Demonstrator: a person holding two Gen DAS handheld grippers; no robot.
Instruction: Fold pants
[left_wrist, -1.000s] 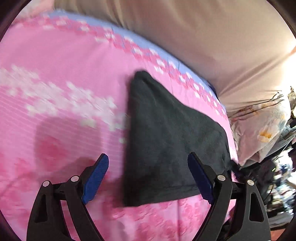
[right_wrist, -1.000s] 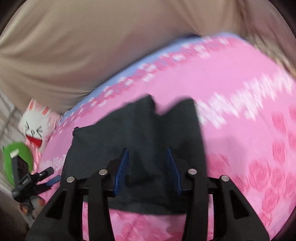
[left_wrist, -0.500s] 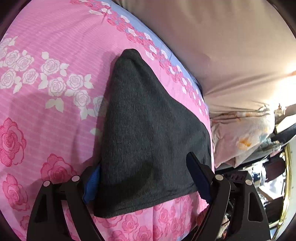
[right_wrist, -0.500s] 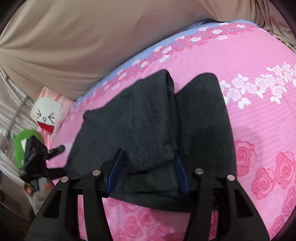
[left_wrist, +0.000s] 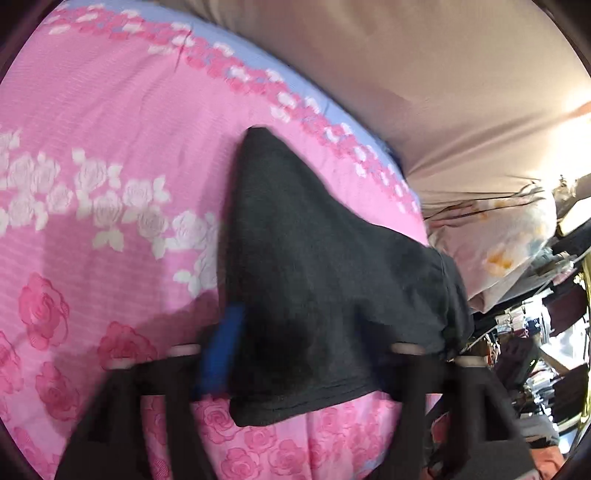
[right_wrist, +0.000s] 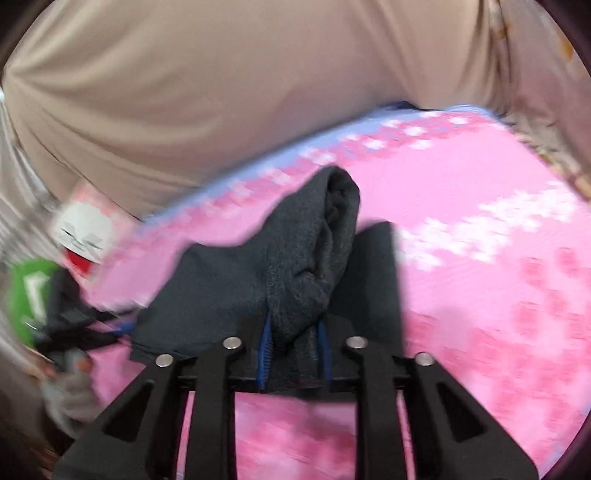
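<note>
Pants newly bunched (right hand-held gripper clamped)

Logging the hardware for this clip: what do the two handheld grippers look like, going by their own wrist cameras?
Both look alike. The right gripper has matte black angular fingers with triangular cut-outs, round silver pivot pins and ribbed blue pads. The left gripper is motion-blurred: the same black frame and pale pins, with one blue pad showing. No cables, markings, hands or sleeves are visible.

Right gripper clamped, left gripper wide
</note>
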